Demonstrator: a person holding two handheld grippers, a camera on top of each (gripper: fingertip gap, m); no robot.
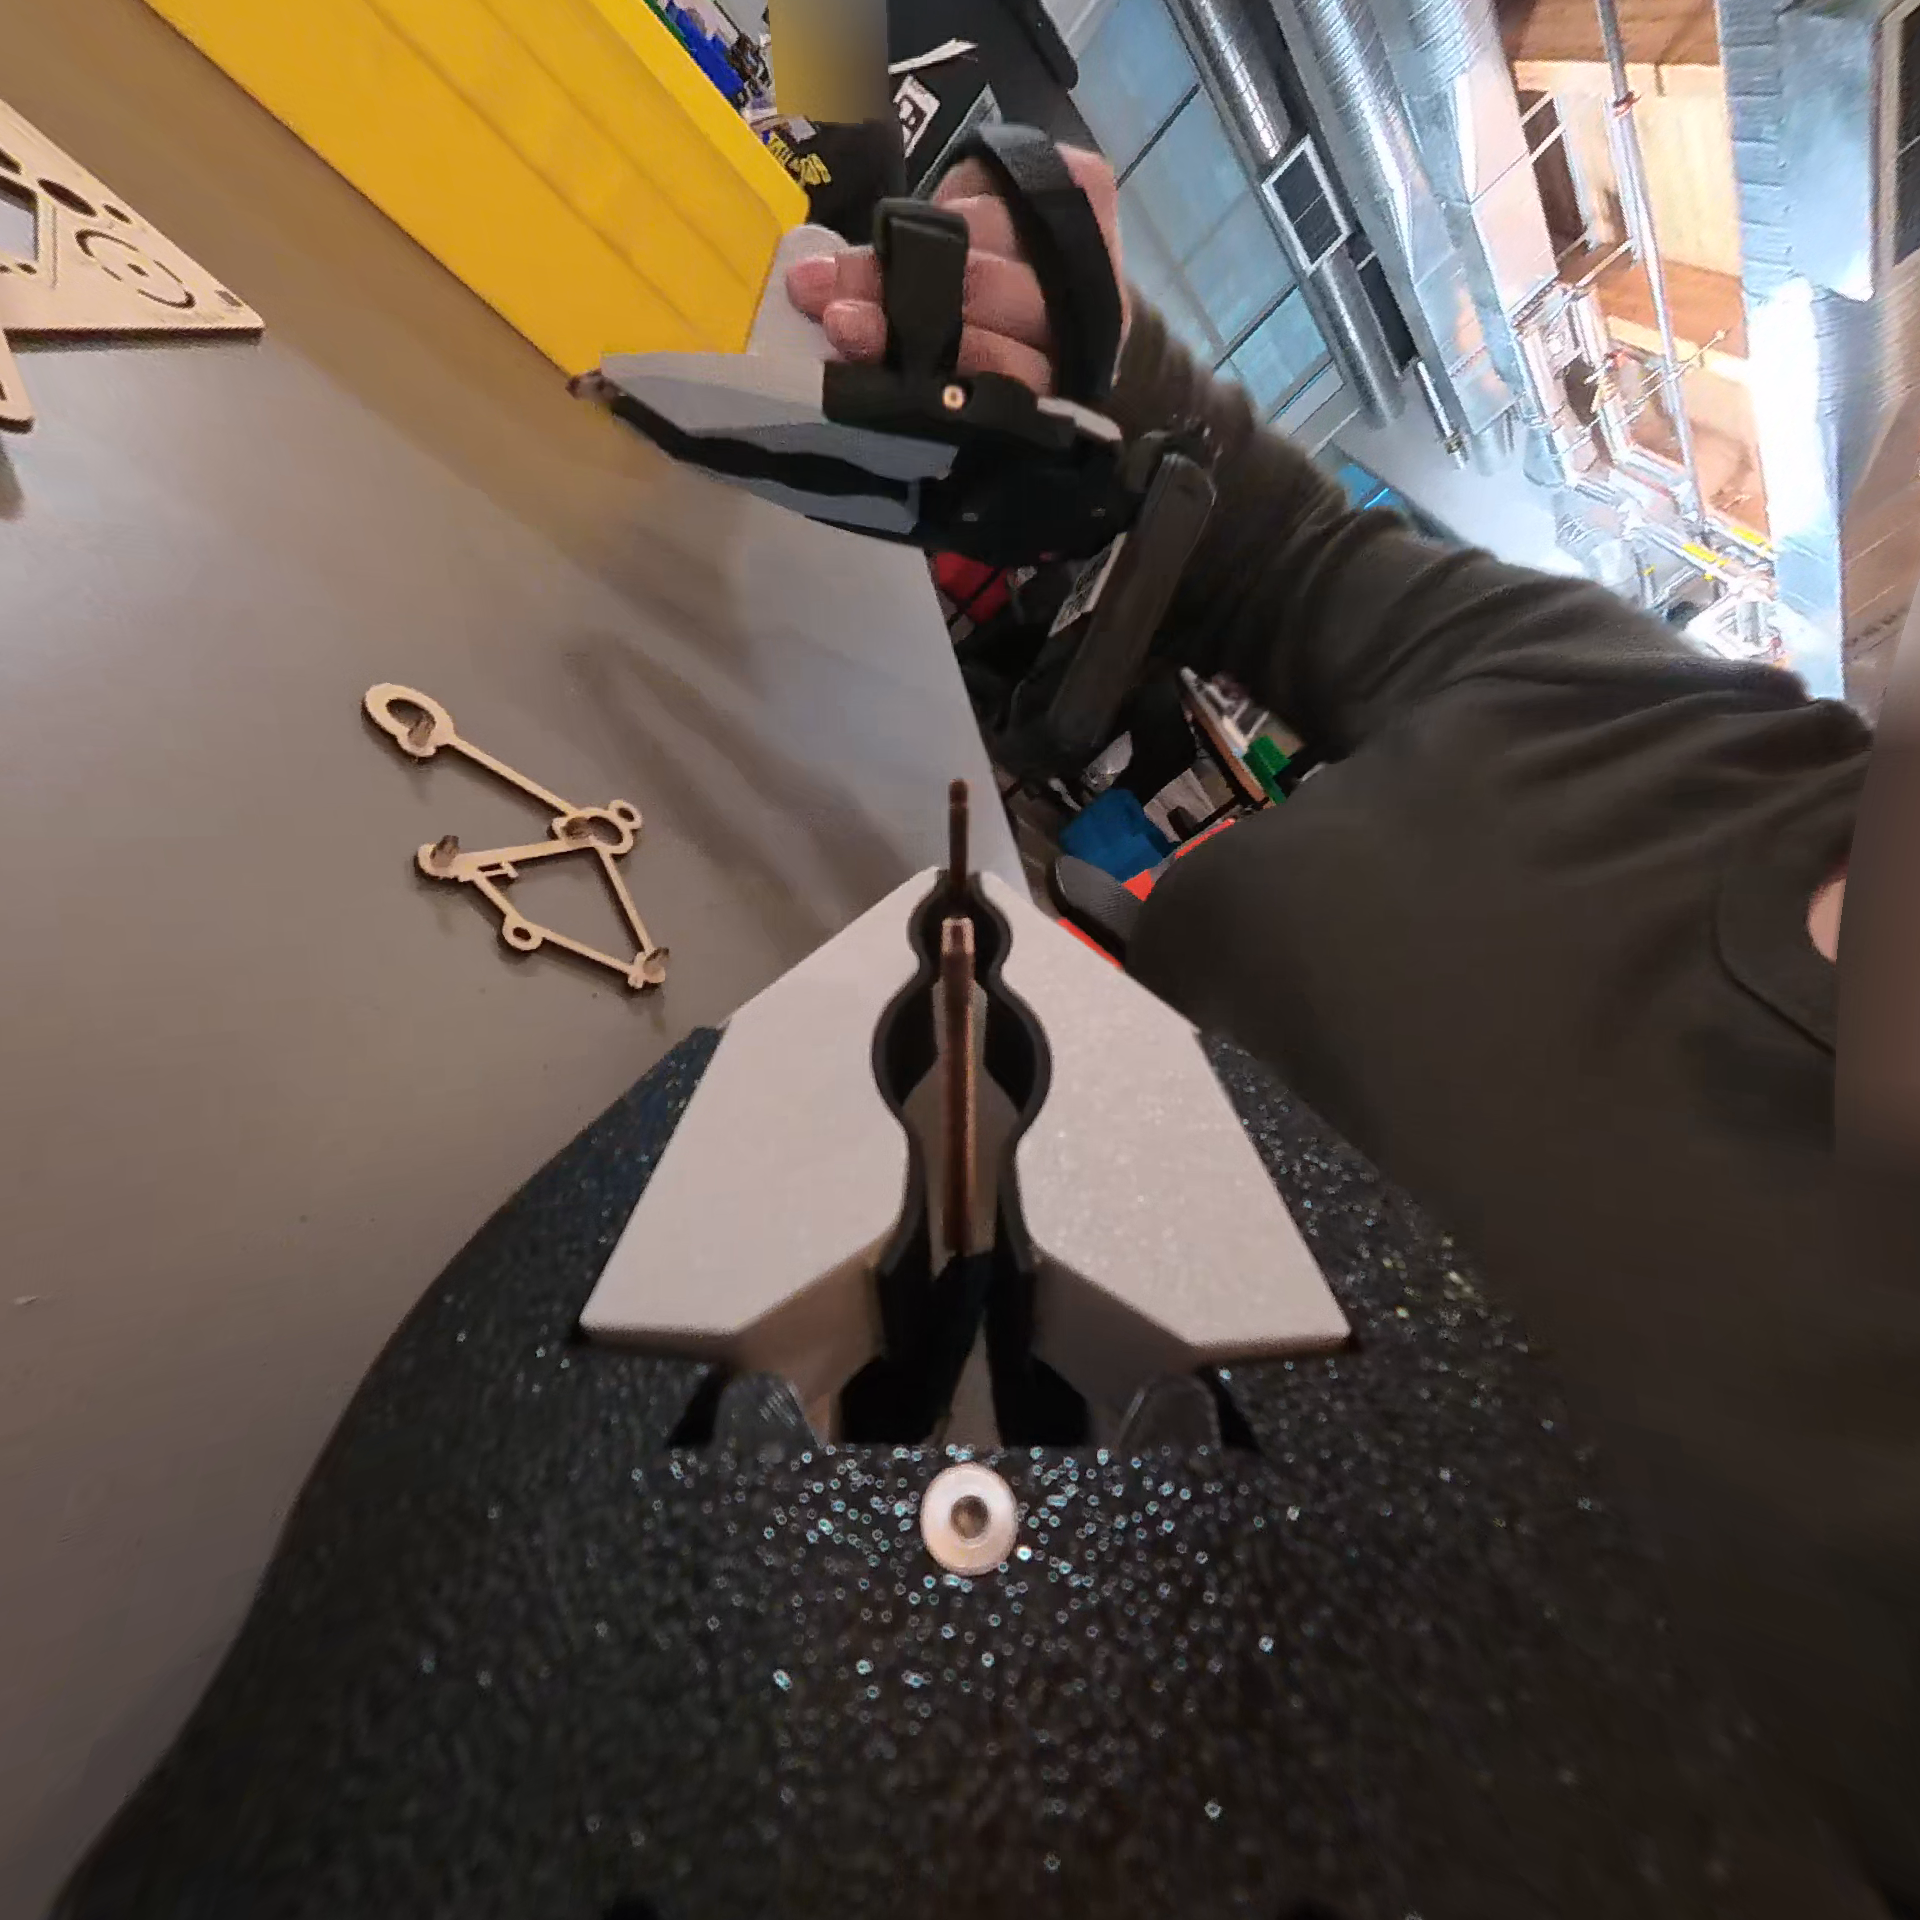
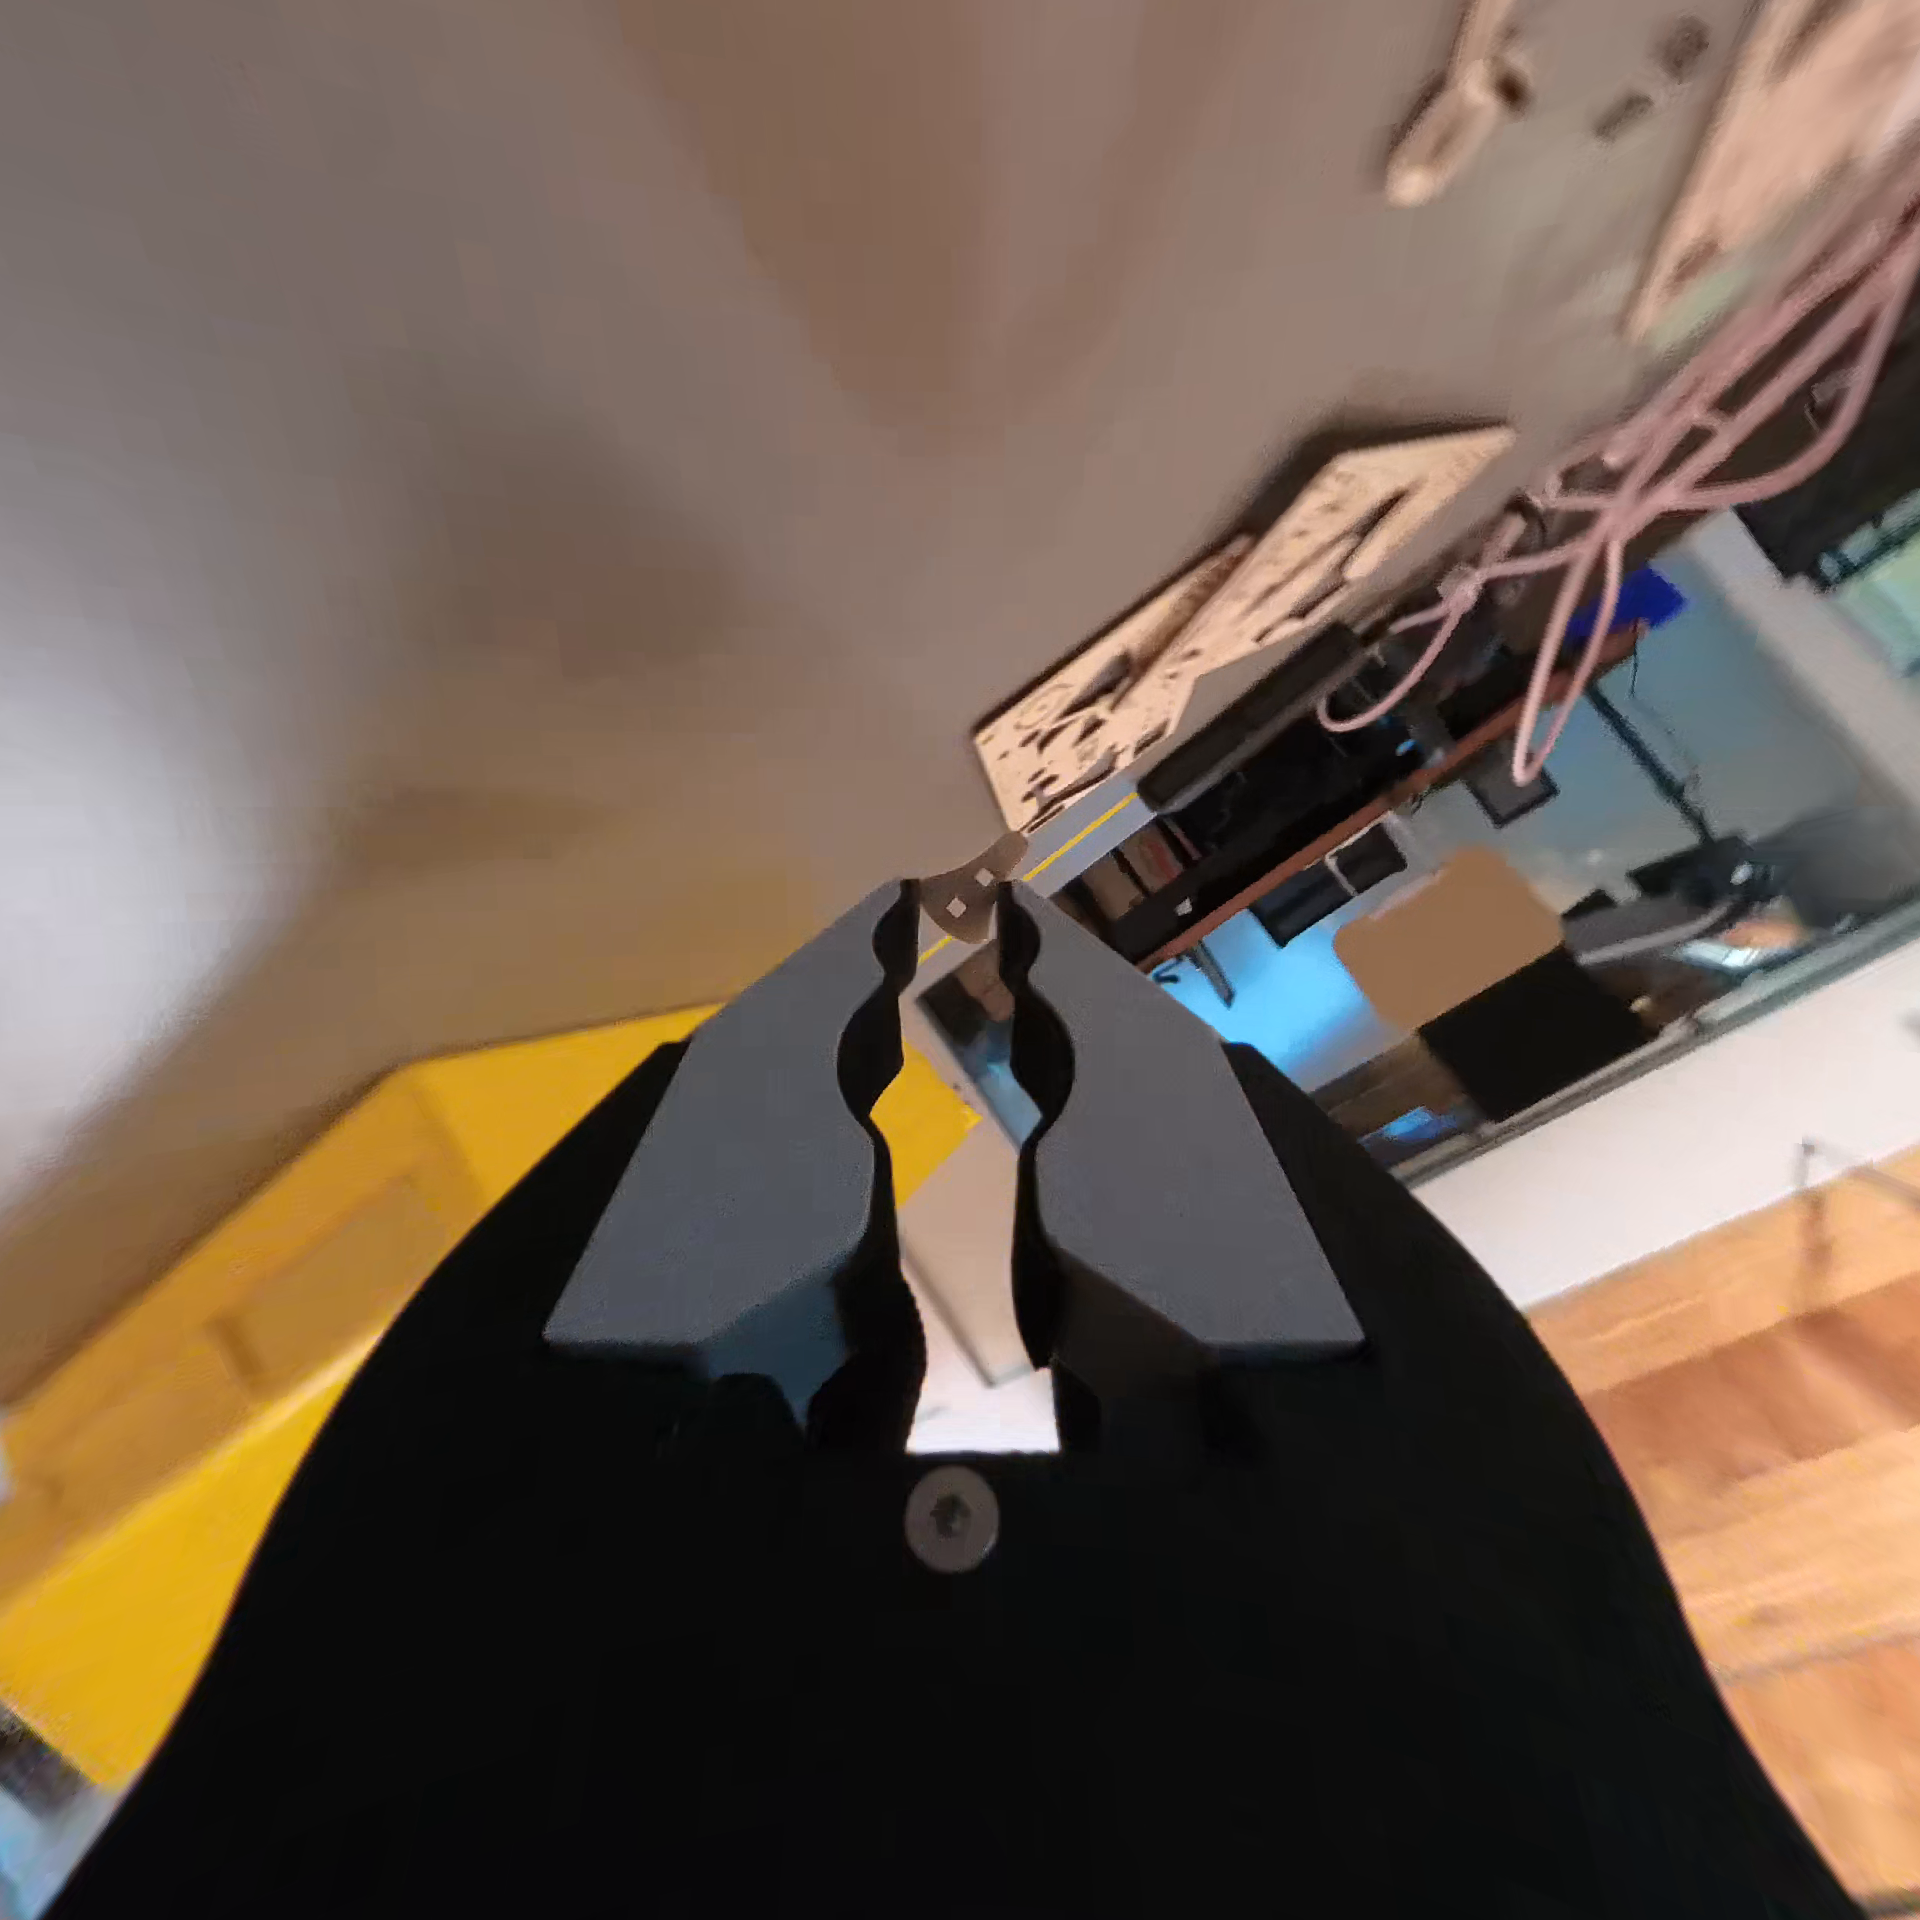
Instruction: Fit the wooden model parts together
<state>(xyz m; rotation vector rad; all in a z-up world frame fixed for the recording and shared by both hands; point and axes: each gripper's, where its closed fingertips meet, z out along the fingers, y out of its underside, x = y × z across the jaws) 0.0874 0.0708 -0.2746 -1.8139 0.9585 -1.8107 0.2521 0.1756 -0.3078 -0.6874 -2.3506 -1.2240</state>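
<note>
My left gripper [image 1: 956, 891] is shut on a thin flat wooden part [image 1: 957, 1039], seen edge-on, whose tip sticks out past the fingertips above the grey table [image 1: 260, 1039]. My right gripper [image 2: 958, 889] is shut on a small wooden piece [image 2: 971, 906] pinched at its very tips. In the left wrist view the right gripper [image 1: 613, 393] is held in a hand farther off, near the yellow bin, with a small brown bit at its tip. Two joined thin wooden link parts [image 1: 530, 842] lie flat on the table to the left of my left gripper.
A yellow bin [image 1: 499, 156] stands at the table's far side and also shows in the right wrist view [image 2: 260, 1299]. Cut-out wooden sheets lie on the table [image 1: 104, 249] [image 2: 1195, 644]. Pink cord [image 2: 1662, 468] hangs by the table edge. The person's dark sleeve [image 1: 1507, 935] fills the right.
</note>
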